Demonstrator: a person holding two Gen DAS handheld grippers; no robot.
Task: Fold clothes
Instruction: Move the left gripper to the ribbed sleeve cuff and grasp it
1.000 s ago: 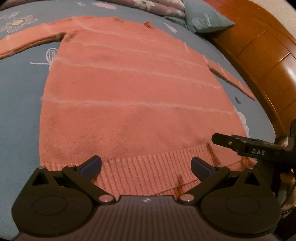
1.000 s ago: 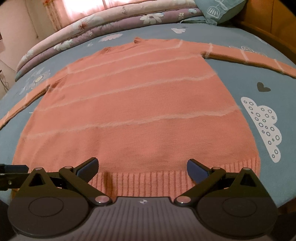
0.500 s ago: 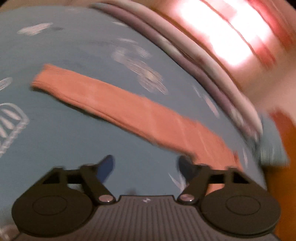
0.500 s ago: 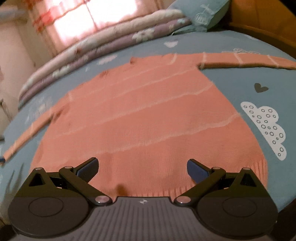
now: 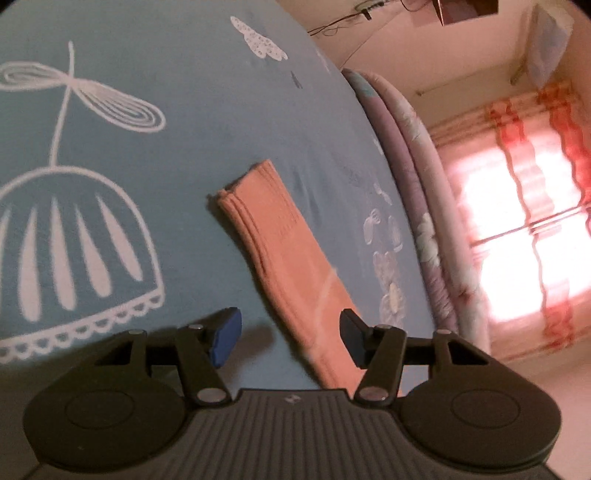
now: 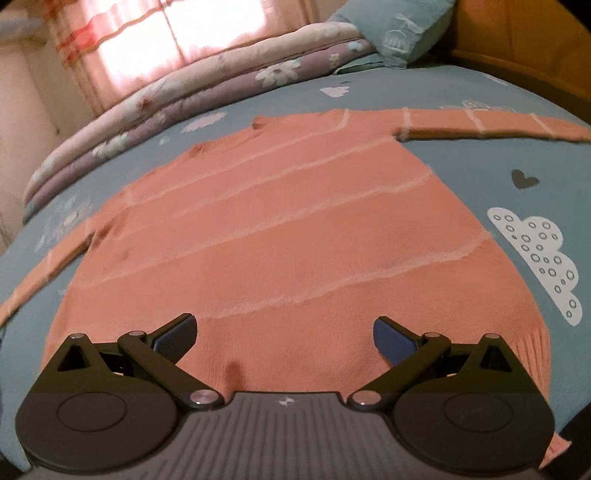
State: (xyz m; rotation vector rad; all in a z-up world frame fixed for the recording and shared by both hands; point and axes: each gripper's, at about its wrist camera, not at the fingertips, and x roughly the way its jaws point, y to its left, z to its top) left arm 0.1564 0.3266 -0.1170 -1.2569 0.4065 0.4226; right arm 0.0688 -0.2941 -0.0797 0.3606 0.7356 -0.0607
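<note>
The bed [image 6: 461, 96] bears a sweater [image 6: 288, 236] spread flat, sleeve [image 5: 280, 251] stretched aside. Right gripper [image 6: 284, 336] gapes wide over its hem. Left gripper [image 5: 288, 336], part-open, has just been narrowing; sleeve between, unpinched.

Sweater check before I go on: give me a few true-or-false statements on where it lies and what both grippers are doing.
1. The sweater lies flat on the blue bedspread with both sleeves spread out. True.
2. The left gripper is shut on the sleeve. False: its jaws have just been closing, but the pads stand apart, with the sleeve lying between them and ungripped.
3. The right gripper is open over the sweater's lower part. True.
4. The sleeve cuff in the left wrist view is folded onto the sweater's body. False: it lies straight on the bedspread.
5. A pillow sits near the wooden headboard. True.
</note>
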